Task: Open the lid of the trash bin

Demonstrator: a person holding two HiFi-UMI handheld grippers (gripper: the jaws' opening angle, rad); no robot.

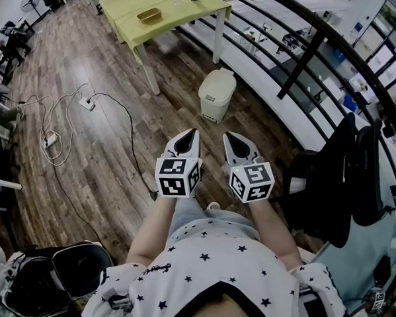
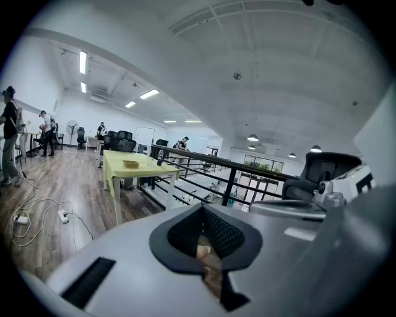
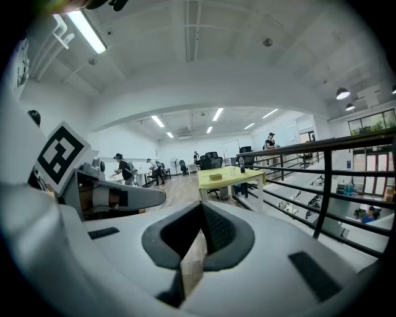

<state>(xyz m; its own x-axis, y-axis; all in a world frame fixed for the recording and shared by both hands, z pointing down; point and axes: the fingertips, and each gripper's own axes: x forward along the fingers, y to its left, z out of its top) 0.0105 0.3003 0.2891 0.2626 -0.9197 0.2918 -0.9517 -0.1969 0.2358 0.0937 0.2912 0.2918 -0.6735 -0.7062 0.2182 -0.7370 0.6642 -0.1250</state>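
Standing at twelve o'clock, well apart, the trash bin (image 1: pixel 216 94) is faced equally by left gripper (image 1: pixel 187 138) and right gripper (image 1: pixel 236 142), jaws closed, empty.

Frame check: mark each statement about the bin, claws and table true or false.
The lid of the trash bin is open. False: it lies shut on the bin.
The left claw and right claw both touch the bin. False: both are held short of it, shut and empty.
A small tray sits on the yellow table. True.
The bin stands on the wooden floor. True.
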